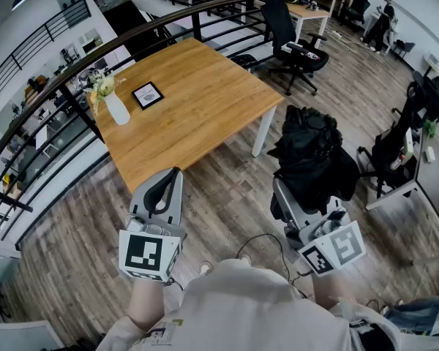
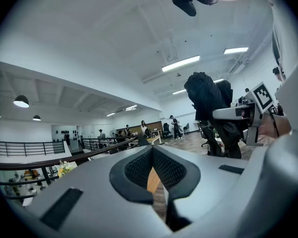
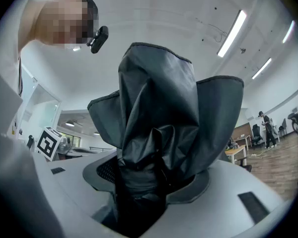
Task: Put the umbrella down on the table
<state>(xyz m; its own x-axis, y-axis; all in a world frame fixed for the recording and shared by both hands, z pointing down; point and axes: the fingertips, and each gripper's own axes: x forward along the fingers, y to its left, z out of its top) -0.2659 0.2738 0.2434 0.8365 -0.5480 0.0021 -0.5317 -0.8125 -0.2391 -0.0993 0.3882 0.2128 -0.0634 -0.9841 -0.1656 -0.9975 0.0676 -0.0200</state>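
A black folded umbrella [image 1: 311, 156] stands bunched and upright in my right gripper [image 1: 298, 209], which is shut on its lower part; it hangs over the wood floor, right of the table's near corner. In the right gripper view its fabric [image 3: 159, 118] fills the space between the jaws of the right gripper [image 3: 149, 182] and hides the pads. The wooden table [image 1: 197, 101] lies ahead and to the left. My left gripper [image 1: 168, 180] is shut and holds nothing, pointing level at the table's near edge. From the left gripper [image 2: 151, 155] view, the umbrella [image 2: 208, 95] shows at the right.
A white vase of flowers [image 1: 115, 107] and a small framed card [image 1: 147, 94] stand on the table's far left side. A dark railing [image 1: 73, 97] runs behind the table. A black office chair [image 1: 293, 35] stands beyond it, another chair [image 1: 395, 152] at the right.
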